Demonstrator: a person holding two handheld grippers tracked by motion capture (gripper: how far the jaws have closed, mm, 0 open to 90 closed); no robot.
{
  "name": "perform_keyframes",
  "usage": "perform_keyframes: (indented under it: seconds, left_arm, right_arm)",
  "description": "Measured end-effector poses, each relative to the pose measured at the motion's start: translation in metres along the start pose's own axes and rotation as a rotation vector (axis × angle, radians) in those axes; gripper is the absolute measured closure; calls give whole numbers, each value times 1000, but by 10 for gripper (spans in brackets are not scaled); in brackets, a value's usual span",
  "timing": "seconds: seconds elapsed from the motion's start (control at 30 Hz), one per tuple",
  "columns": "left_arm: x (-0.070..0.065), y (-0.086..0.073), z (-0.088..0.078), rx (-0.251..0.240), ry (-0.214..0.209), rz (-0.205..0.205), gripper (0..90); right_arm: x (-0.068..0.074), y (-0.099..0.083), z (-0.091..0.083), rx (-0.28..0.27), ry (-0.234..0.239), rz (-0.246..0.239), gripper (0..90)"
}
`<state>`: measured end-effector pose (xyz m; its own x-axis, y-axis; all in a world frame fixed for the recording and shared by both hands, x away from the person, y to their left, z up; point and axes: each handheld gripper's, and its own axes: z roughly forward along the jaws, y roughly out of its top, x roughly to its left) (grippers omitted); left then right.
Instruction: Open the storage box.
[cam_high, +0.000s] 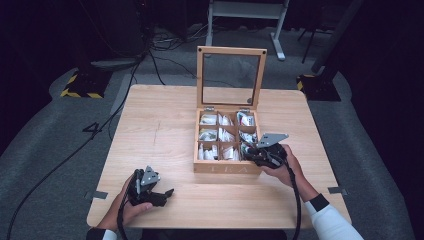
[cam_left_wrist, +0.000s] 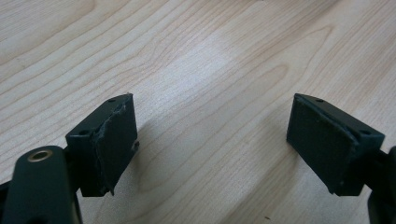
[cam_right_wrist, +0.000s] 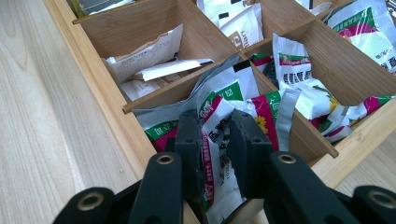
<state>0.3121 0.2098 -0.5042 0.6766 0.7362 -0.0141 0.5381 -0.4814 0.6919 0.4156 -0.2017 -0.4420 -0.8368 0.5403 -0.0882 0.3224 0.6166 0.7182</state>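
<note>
Sachet (cam_right_wrist: 215, 140), white with a red and green print, stands pinched between the jaws of the right hand-held gripper (cam_right_wrist: 215, 128), which are clenched on it. It rises out of the front right compartment of the box (cam_high: 227, 168), the one nearest the person's right hand (cam_high: 286, 167). In the right gripper view the sachet is crumpled, and other sachets of the same print lie around it in that compartment.

The box is of pale wood, split by thin dividers into a grid of compartments. Each one in sight holds sachets: white paper ones (cam_right_wrist: 149, 65) in the cell beside the grasped one, more printed ones (cam_right_wrist: 369, 32) in the cells farther back. Its glass-paned lid (cam_high: 231, 76) stands upright on hinges at the far side.

The left hand-held gripper (cam_high: 159, 192) rests low over the worktop (cam_high: 160, 125) near the front edge, well apart from the box. In the left gripper view its jaws are spread wide, released, with bare wood between them and nothing touching the pads (cam_left_wrist: 116, 140).
</note>
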Motion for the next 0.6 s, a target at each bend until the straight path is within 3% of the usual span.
perform_keyframes:
  seconds: [0.17,0.6]
  left_arm:
    - [0,0,0,-1,-2,1,166]
    - [0,0,0,-1,-2,2,166]
  right_arm:
    - [-2,-3,-3,-28,5,-3,843]
    - [-6,-5,-20,-127,47,25,866]
